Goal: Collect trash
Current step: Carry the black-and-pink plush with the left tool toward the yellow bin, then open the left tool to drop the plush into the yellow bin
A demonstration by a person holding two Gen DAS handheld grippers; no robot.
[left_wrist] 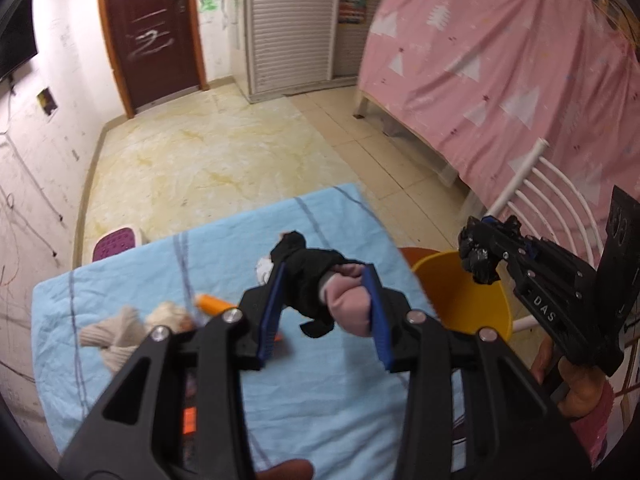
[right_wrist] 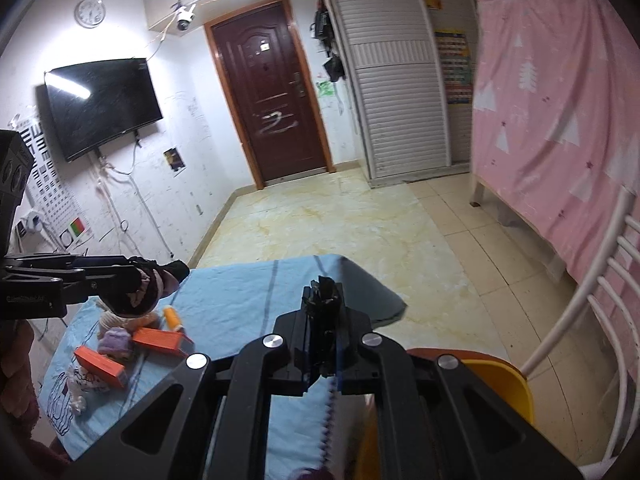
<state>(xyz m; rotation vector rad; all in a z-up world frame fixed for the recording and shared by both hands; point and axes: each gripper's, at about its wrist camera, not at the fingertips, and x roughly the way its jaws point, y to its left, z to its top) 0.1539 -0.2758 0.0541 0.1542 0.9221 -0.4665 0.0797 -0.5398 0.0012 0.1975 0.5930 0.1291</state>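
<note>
Left wrist view: right gripper (left_wrist: 478, 258), pinching black crumpled scrap (left_wrist: 480, 264), at frame right directly over yellow bin (left_wrist: 468, 304); left gripper (left_wrist: 324, 304) clamps sock bundle (left_wrist: 320, 284).

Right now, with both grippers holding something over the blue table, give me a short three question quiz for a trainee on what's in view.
1. True or false: the left gripper is shut on a black and pink cloth bundle.
2. What does the right gripper hold? A. an orange box B. a crumpled black scrap C. a white sock
3. Fill in: seen from the left wrist, the black scrap hangs above the ____ bucket.

Key
1. True.
2. B. The orange boxes lie on the blue tablecloth.
3. Yellow.
</note>
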